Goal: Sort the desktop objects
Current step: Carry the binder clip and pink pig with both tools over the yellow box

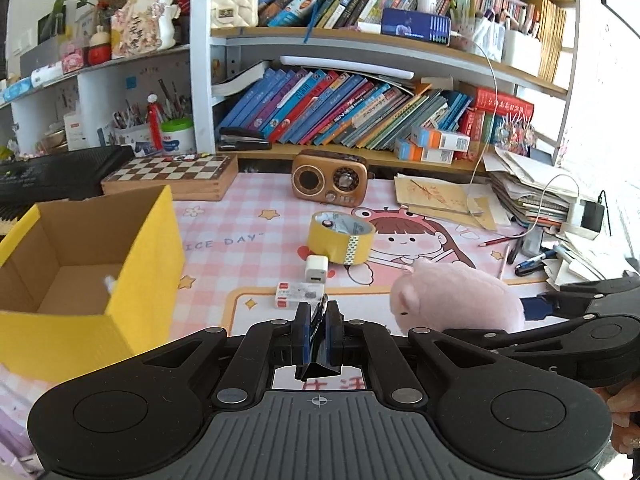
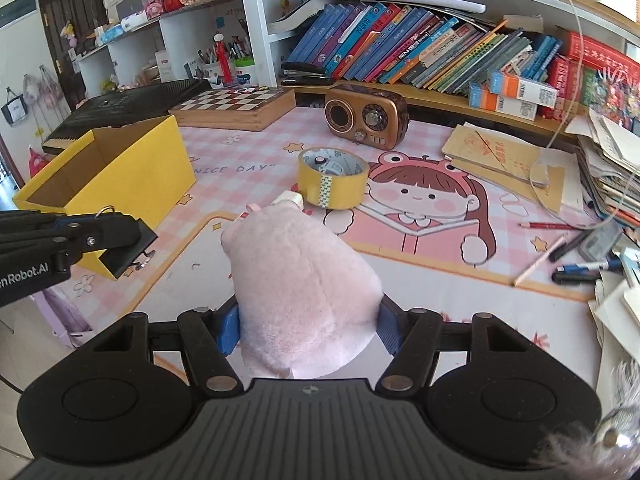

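At the far left of your counter [image 2: 420, 280] stands the yellow cardboard box [image 1: 132, 256], open at the top, with only a small pale scrap showing at its inside corner. Your left gripper [image 1: 318, 320] sits just right of it, its jaws pressed fully together on a black binder clip [image 1: 318, 360], whose folded body hangs out behind the pads; in the right wrist view the clip shows at the tip, close to the box's near corner. Ahead of those jaws a small flat packet with red markings [image 1: 298, 293] lies on the pink patterned mat, touching a white charger plug [image 1: 316, 269] just beyond it. Further back rests a roll of yellow tape [image 1: 340, 240], flat on its side, and behind that a brown retro radio [image 1: 330, 180] stands near the bookshelf edge. Right of the packet, your right gripper [image 2: 308, 328] has the pink plush toy [image 2: 304, 280] between its blue pads [image 2: 229, 330], the jaws about half spread and squeezing the soft body on both sides, the toy's head pointing toward the tape. On the far right, a red pencil [image 2: 554, 225], pens and a pale stick lie loose beside a stack of papers [image 2: 608, 176].
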